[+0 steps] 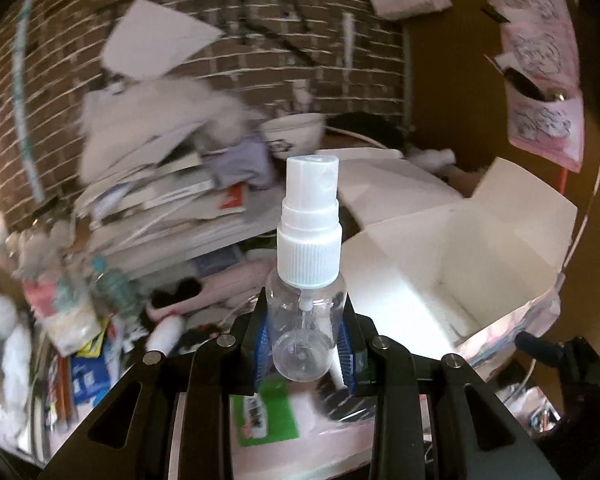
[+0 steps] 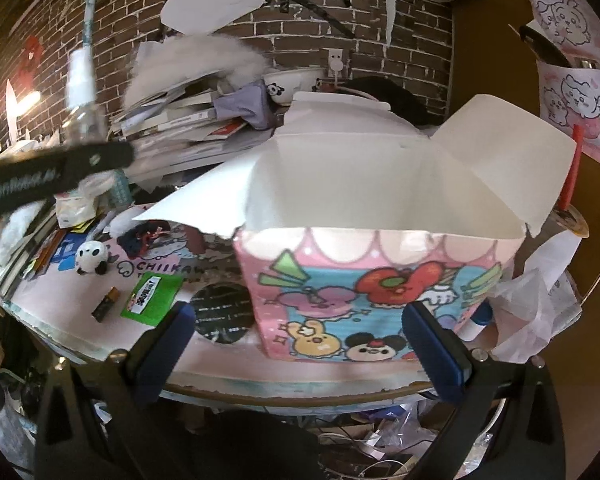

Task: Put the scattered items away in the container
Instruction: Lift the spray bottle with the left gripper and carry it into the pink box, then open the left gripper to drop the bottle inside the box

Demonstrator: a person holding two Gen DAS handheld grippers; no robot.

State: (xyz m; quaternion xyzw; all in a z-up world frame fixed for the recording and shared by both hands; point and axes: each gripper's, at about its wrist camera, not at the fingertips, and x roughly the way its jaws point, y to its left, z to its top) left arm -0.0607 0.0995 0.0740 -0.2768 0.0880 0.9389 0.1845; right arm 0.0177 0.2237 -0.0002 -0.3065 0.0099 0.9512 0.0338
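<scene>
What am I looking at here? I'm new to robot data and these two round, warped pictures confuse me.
No robot: a person holds a two-finger gripper in each hand, each carrying a fisheye camera looking along its fingers. In the left wrist view, the left gripper clamps a small clear spray bottle upright. In the right wrist view, the right gripper is open and empty, facing a cartoon-printed box with its flaps open. On the pink table mat lie a panda figure, a green packet and a small battery. Books are stacked behind.

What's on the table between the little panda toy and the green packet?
In the right wrist view, a small dark battery lies on the pink mat between the panda toy and the green packet.
</scene>
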